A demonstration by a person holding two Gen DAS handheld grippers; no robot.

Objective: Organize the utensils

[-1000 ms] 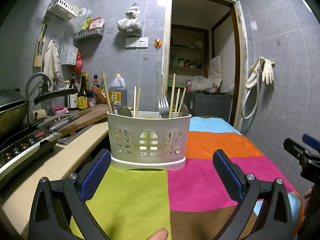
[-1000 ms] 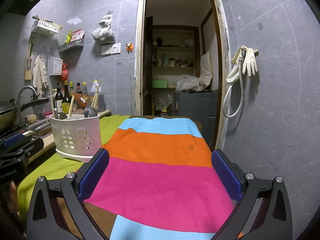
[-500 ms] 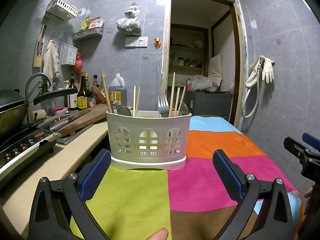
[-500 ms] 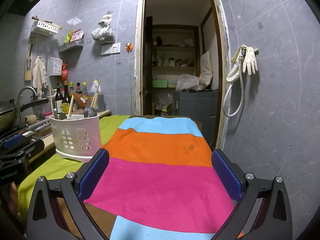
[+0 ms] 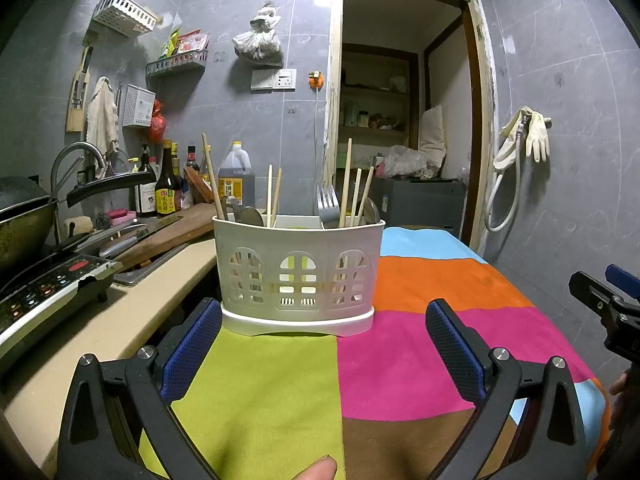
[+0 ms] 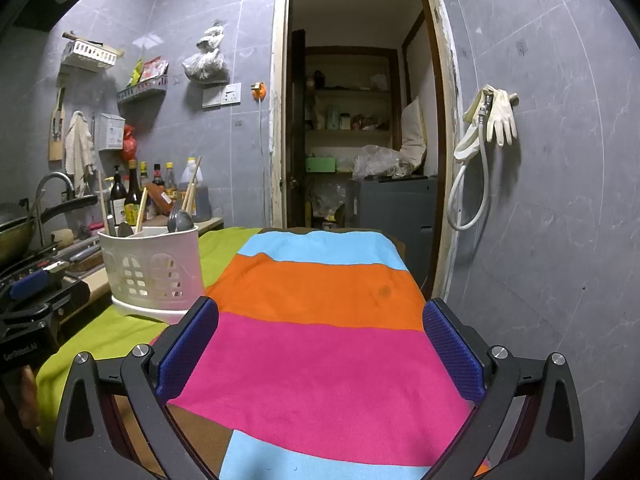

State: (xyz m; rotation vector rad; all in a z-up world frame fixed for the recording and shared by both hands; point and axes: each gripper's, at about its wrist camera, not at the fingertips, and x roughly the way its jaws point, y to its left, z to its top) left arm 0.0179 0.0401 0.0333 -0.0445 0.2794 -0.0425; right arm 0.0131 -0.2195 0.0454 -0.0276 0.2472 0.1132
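A white slotted plastic utensil caddy (image 5: 298, 270) stands on the far left of the surface's striped multicoloured cloth (image 6: 320, 344), holding wooden chopsticks (image 5: 347, 184), a metal fork (image 5: 328, 206) and what look like spoons. The left tongs (image 5: 322, 344) and right tongs (image 6: 320, 344) gape wide, empty. The chopsticks are light, stiff and slick; pinch them high on the exposed shaft.

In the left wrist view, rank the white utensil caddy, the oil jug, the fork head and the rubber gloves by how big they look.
1. White utensil caddy, nearest the camera.
2. Oil jug.
3. Rubber gloves, far off, so true size is unsure.
4. Fork head.
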